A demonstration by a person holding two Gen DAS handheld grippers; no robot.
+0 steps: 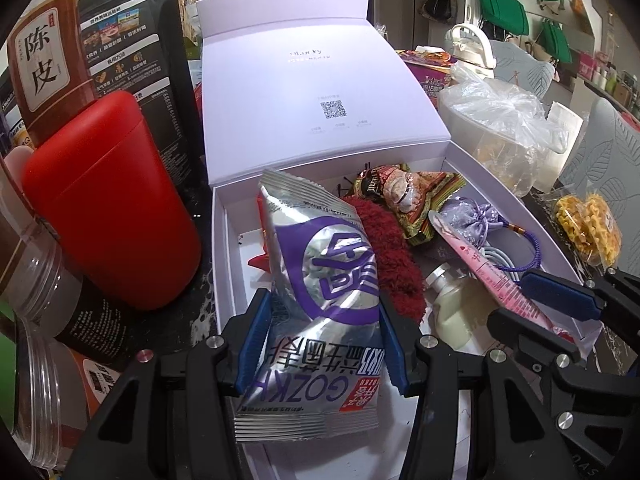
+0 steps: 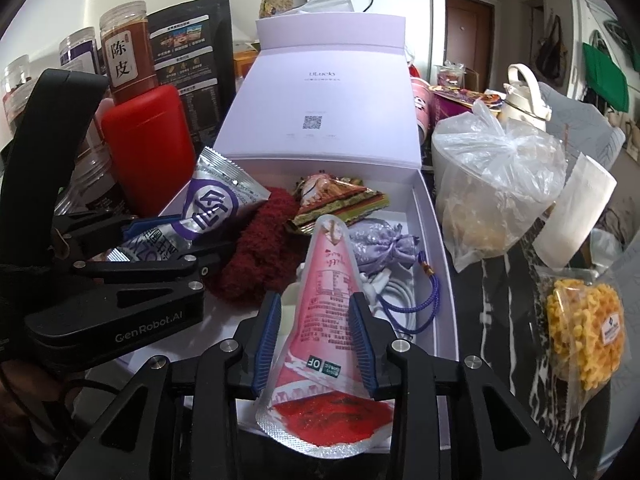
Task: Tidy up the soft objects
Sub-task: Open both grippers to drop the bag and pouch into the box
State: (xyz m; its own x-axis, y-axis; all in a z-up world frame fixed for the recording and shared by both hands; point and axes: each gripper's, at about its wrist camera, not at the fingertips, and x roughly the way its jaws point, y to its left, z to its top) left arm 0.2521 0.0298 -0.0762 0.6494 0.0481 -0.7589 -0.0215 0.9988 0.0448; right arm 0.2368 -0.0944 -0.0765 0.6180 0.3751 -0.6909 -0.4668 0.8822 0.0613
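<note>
Crowding white box (image 2: pixel 436 216) rim: packets

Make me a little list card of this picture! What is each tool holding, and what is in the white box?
left tool: shut on silver snack packet
right tool: around pink pouch, grip unclear
box: white, lid open
inside box: red fuzzy cloth, lilac drawstring bag, white cable, colourful wrapped snack
left of box: red canister
right of box: clear plastic bag, yellow snack bag
</note>
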